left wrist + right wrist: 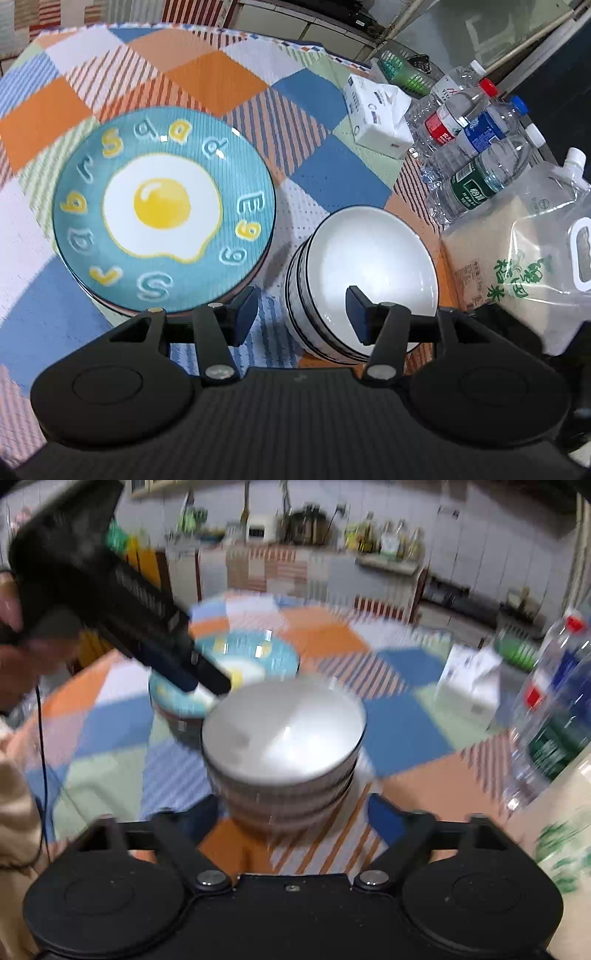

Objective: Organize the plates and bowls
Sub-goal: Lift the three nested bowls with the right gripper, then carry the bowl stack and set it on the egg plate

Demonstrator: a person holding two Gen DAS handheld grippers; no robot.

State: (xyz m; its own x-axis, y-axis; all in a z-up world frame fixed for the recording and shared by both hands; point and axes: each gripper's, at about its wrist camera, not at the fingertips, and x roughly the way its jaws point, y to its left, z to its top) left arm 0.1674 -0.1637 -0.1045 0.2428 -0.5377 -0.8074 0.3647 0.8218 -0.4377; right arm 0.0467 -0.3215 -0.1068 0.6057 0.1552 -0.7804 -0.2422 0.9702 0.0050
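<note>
A teal plate with a fried-egg picture tops a stack of plates on the checked cloth. To its right stands a stack of white bowls. My left gripper is open and empty, hovering above the gap between plates and bowls. In the blurred right wrist view, my right gripper is open and empty, just short of the bowl stack. The plate stack lies behind the bowls. The left gripper's body reaches in from the upper left above the plates.
A tissue box, several water bottles, a bag of rice and a clear pouch crowd the right side. The checked tablecloth covers the round table. A kitchen counter stands beyond.
</note>
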